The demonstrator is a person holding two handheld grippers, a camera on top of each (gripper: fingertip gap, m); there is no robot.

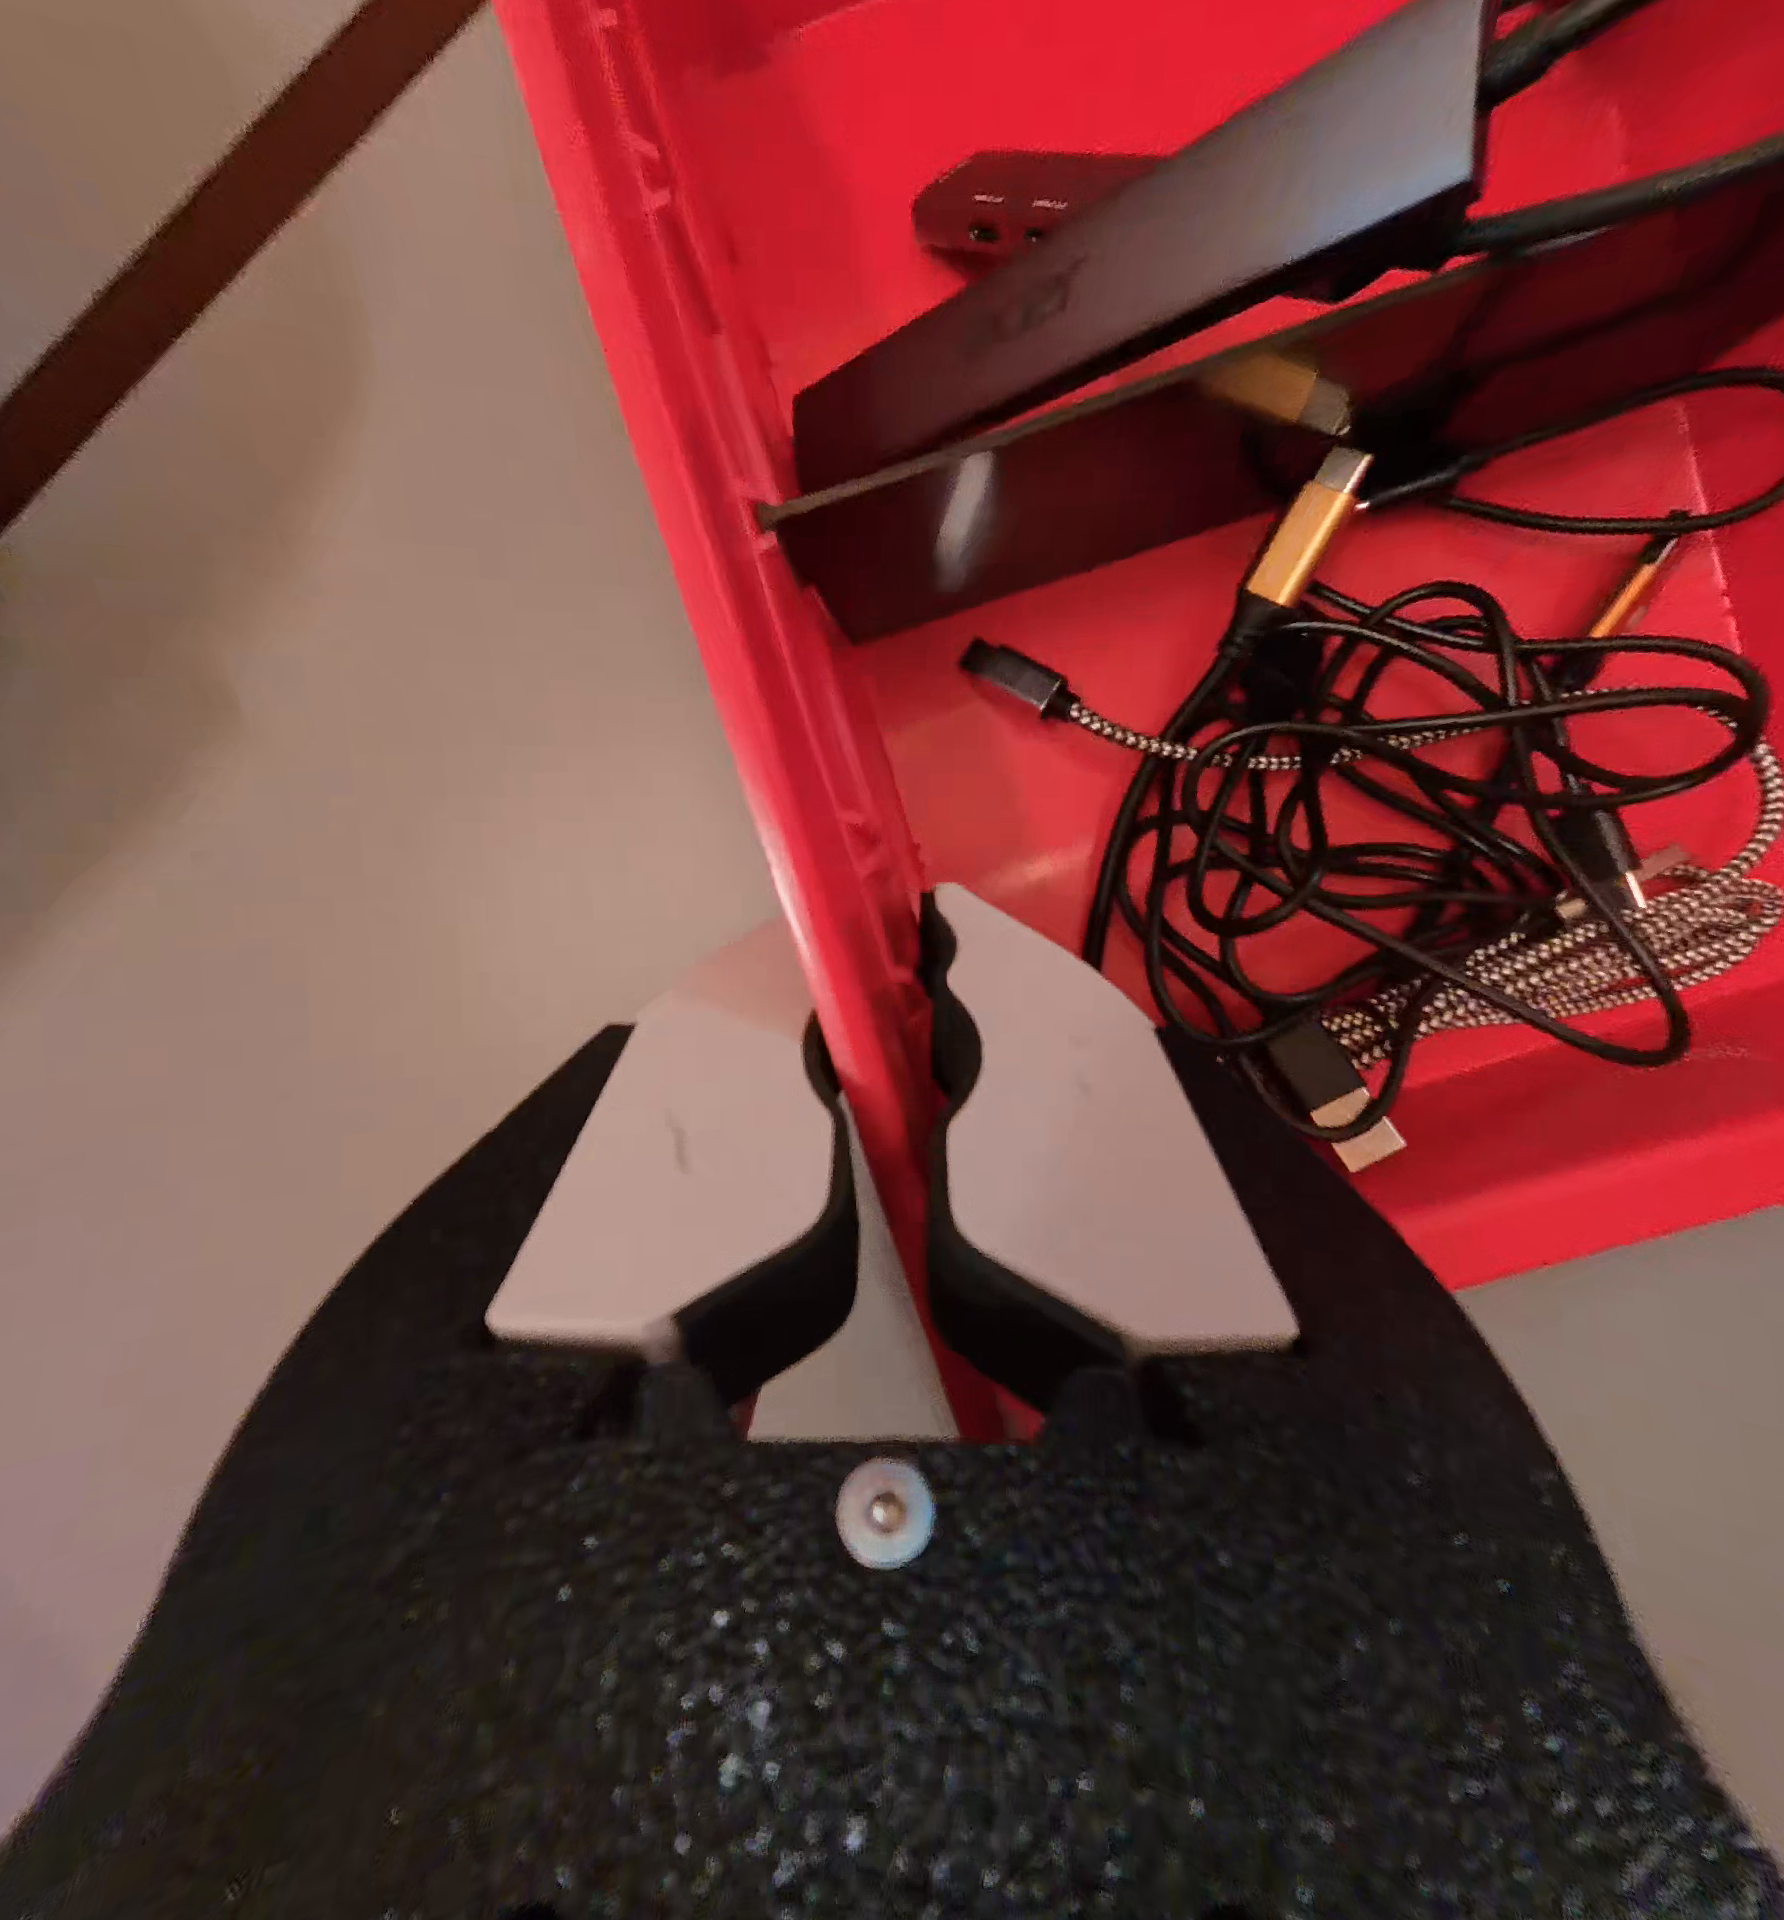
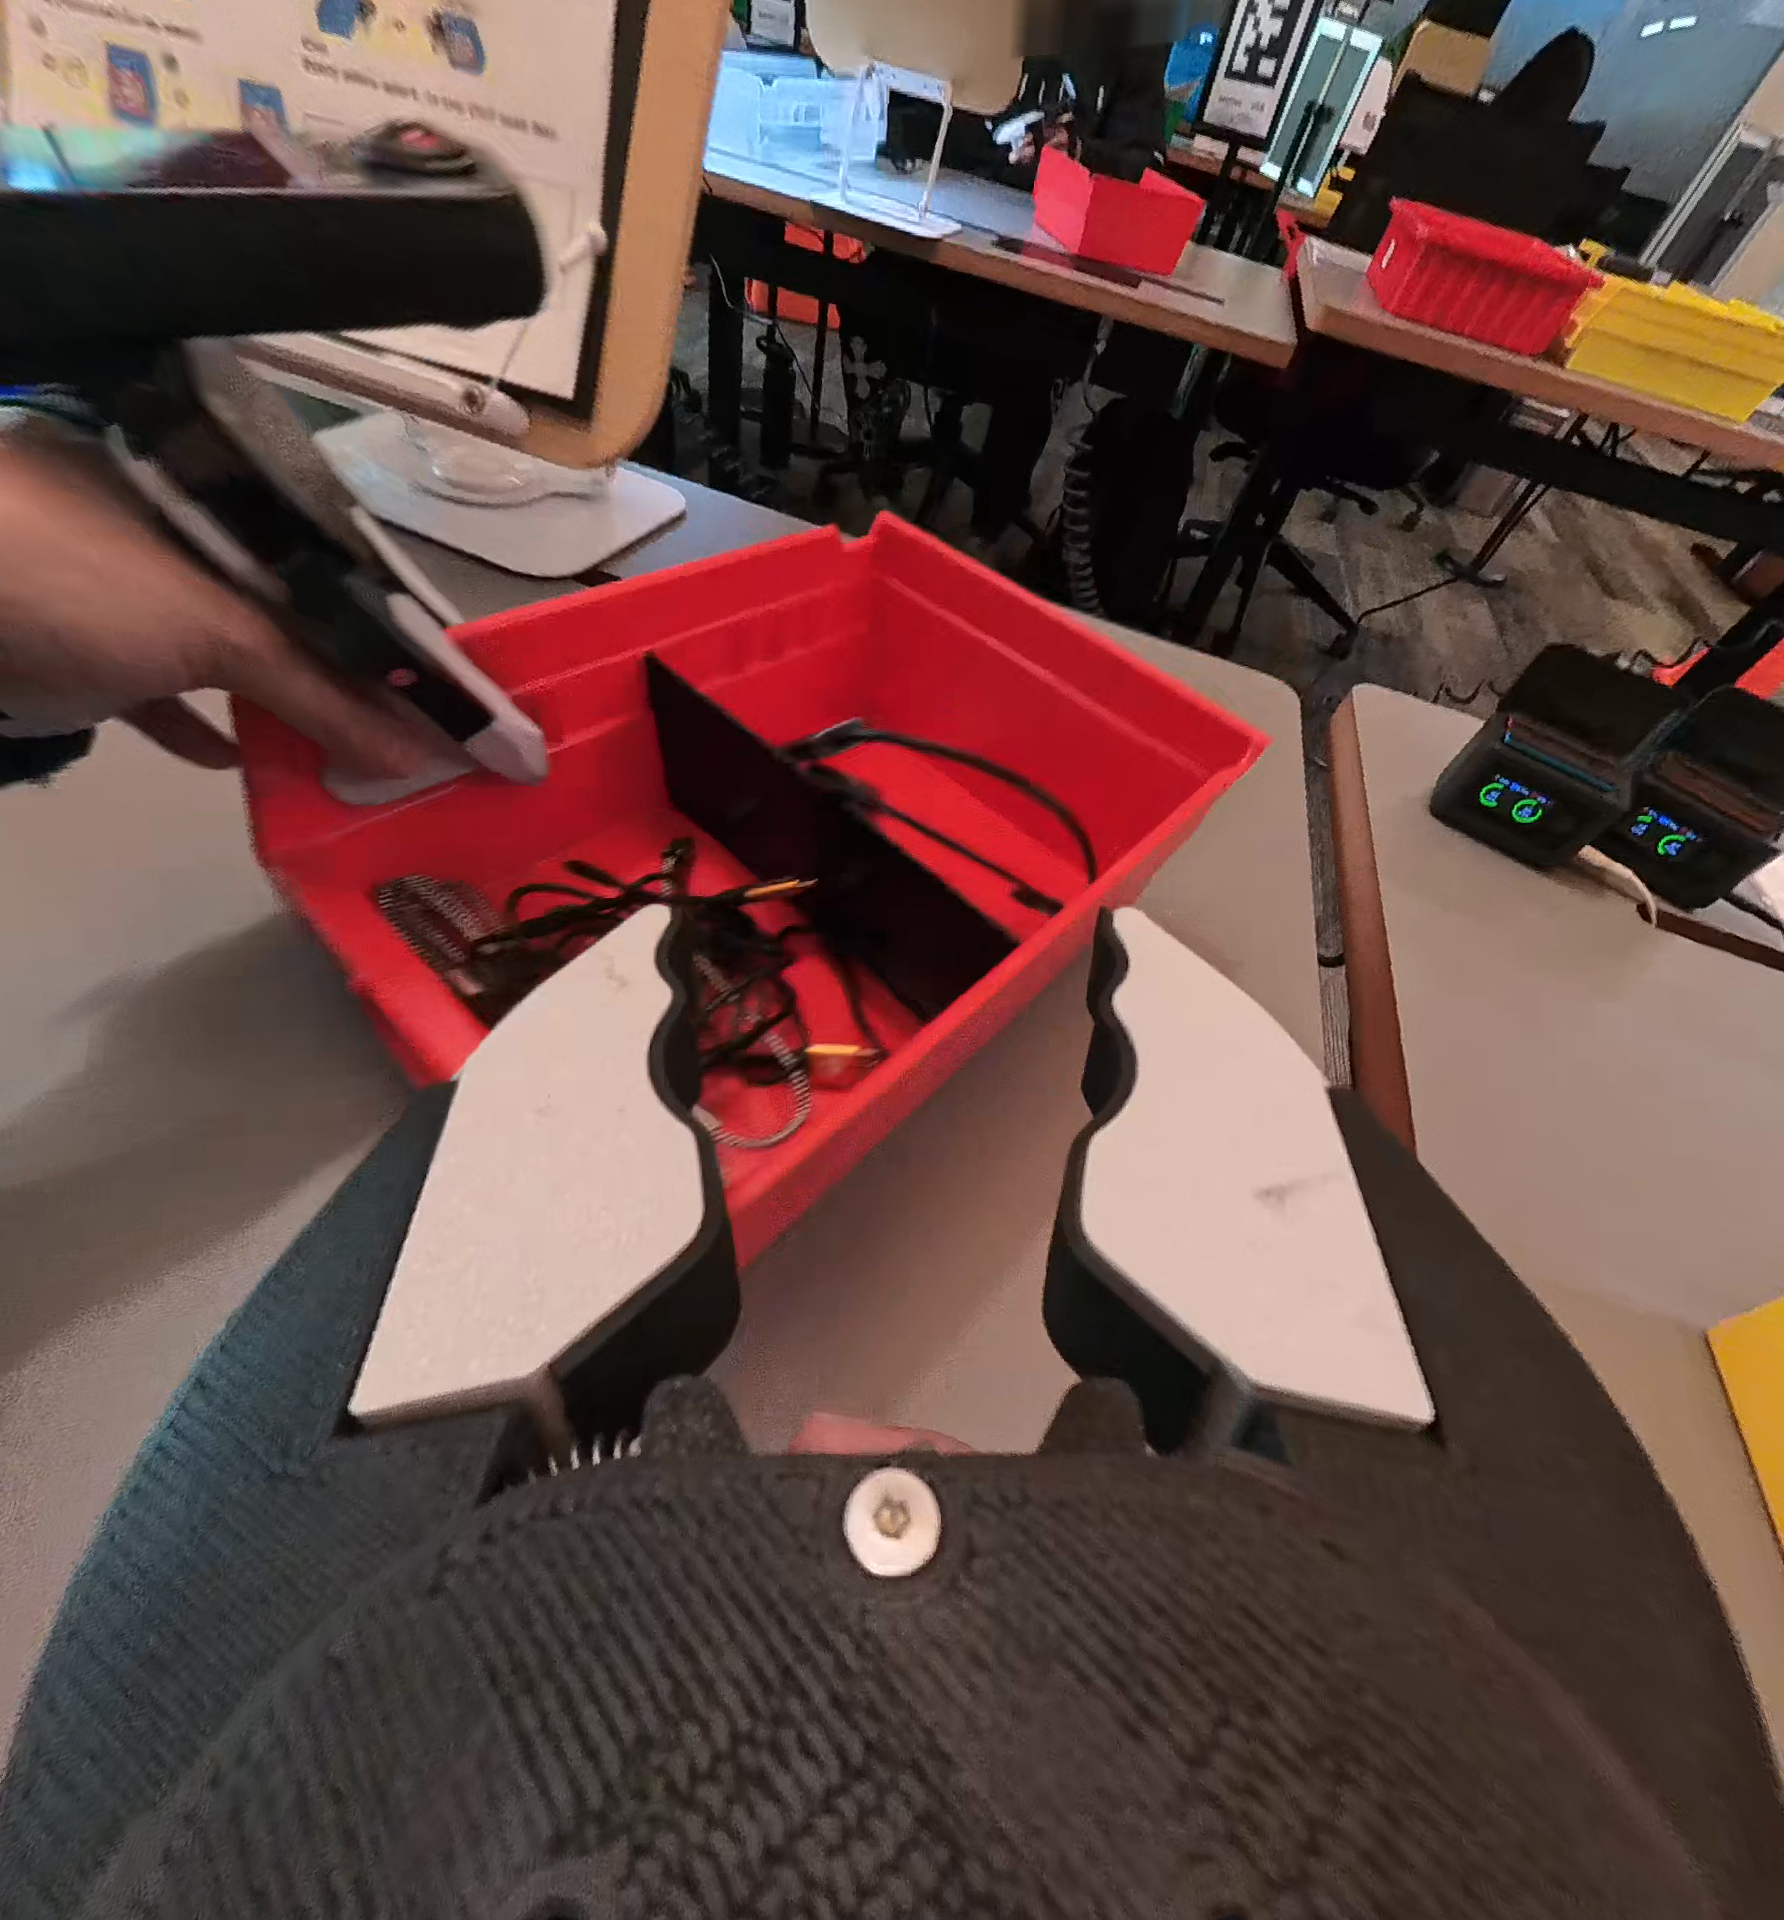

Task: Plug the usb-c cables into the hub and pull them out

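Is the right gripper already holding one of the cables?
No, the right gripper hangs open and empty above the red plastic bin, with the tangled black cables lying inside it.

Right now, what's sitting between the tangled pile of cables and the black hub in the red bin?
A black upright divider panel separates them: tangled cables in the near compartment of the red plastic bin, black hub beyond. Both wrist views show it.

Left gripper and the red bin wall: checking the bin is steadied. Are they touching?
Touching. The left wrist view shows the left gripper with both fingers closed on the red bin wall.
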